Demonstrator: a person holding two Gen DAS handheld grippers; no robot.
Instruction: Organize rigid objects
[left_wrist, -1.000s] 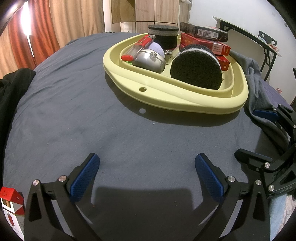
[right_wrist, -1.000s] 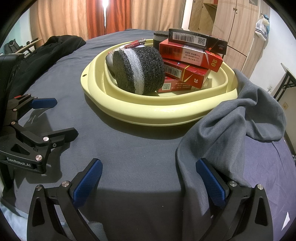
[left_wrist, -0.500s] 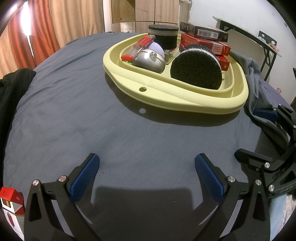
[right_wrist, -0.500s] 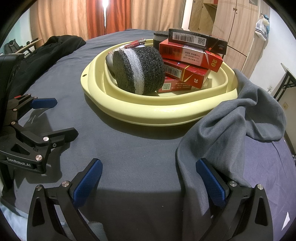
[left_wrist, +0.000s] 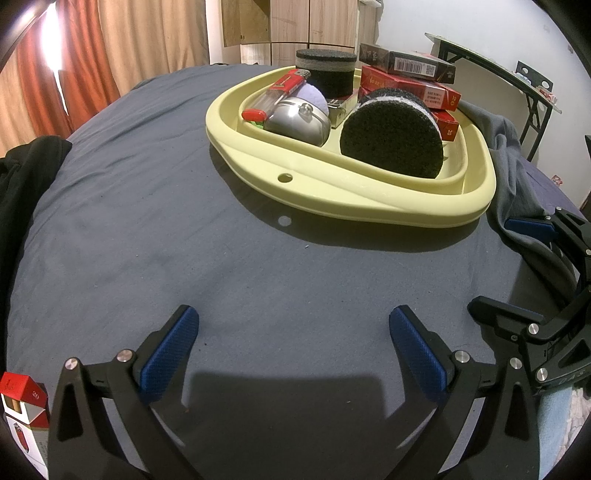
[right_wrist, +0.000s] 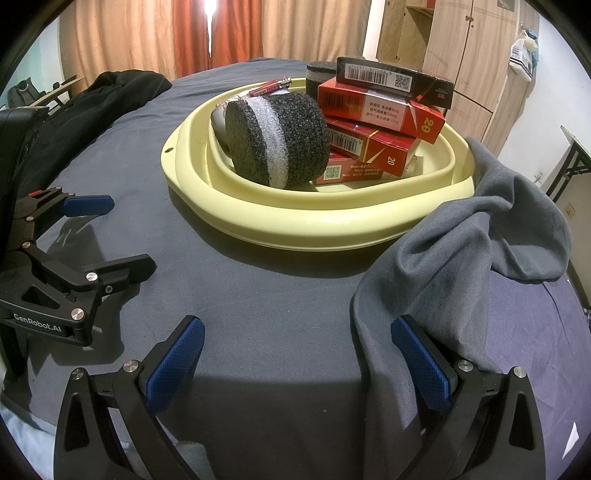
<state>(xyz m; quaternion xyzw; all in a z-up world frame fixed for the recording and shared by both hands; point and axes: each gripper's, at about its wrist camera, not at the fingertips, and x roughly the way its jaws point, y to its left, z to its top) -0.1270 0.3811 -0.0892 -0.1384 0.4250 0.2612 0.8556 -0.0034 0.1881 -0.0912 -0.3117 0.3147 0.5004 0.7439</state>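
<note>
Hovering low over the dark bed sheet (left_wrist: 155, 221), both the left tool (left_wrist: 293, 345) and right tool (right_wrist: 297, 354) gape wide with nothing between them. Just ahead sits the yellow tray (left_wrist: 369, 206), loaded with 2 black foam pucks, red cigarette packs (right_wrist: 376, 110) and a lighter (left_wrist: 284, 86); grey cloth (right_wrist: 461, 251) drapes beside it

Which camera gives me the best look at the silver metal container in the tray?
The left wrist view. There the silver container lies in plain sight in the yellow tray, beside the black foam roll. In the right wrist view the foam roll hides nearly all of it.
</note>
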